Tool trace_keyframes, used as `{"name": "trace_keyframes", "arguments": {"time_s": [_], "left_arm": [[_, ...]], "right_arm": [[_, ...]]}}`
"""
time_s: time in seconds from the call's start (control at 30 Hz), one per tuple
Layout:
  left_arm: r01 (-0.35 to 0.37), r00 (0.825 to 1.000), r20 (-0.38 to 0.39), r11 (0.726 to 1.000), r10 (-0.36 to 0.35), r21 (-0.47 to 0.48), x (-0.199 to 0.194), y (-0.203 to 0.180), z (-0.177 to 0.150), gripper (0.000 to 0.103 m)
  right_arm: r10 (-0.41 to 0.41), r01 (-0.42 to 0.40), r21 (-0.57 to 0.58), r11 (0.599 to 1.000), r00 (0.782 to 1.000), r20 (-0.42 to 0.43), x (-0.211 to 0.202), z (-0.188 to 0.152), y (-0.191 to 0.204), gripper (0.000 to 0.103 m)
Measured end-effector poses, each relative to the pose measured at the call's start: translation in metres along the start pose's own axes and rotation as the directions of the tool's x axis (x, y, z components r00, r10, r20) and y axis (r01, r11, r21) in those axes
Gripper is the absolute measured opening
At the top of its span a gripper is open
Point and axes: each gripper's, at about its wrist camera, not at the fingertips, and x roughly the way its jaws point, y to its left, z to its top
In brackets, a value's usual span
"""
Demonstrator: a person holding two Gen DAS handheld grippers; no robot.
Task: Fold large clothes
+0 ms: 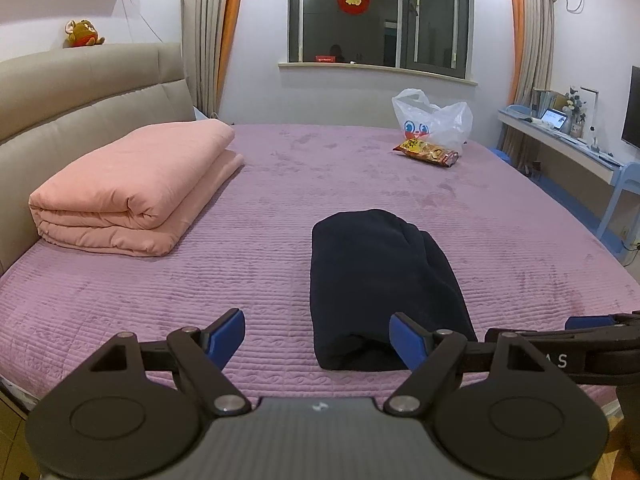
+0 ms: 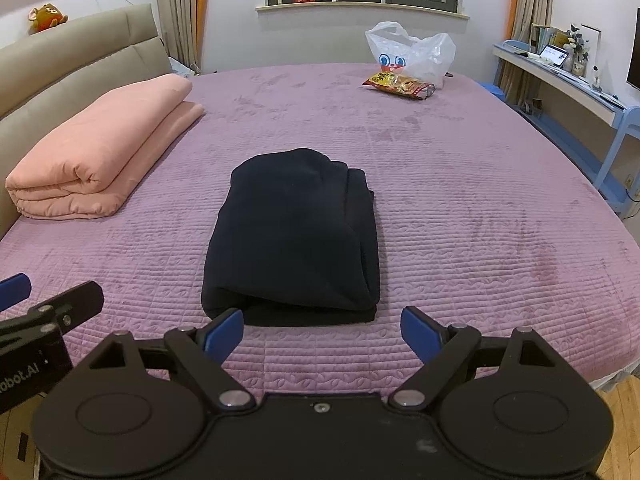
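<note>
Near the bed's point(image 2: 460, 208) front edge lies the garment point(image 2: 294, 240), folded compact; I hold my left gripper point(image 1: 318, 338) and right gripper point(image 2: 322, 334) spread, empty, just short of it.

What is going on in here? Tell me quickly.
A person is folding clothes on a purple quilted bed cover with a handheld gripper in each hand. The dark navy garment lies folded into a compact bundle near the front edge. Both the left gripper and the right gripper are open, hold nothing and sit just short of the bundle. A folded pink quilt lies to the left.
</note>
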Motion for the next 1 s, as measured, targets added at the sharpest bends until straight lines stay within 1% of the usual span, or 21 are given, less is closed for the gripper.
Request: {"name": "trace_keyframes", "arguments": {"time_s": [0.5, 1.0], "left_arm": [[-0.004, 1.000, 0.002, 1.000, 0.004, 0.000, -0.0002, 0.0005, -0.0003, 0.081], [-0.007, 1.000, 0.010, 1.000, 0.007, 0.005, -0.0052, -0.0006, 0.0001, 0.081]], "right_arm": [[0.010, -0.010, 0.002, 1.000, 1.000, -0.009, 0.0011, -0.0025, 0.0007, 0.101], [0.012, -0.012, 0.002, 1.000, 1.000, 0.004, -0.0033, -0.0033, -0.0002, 0.101]]}}
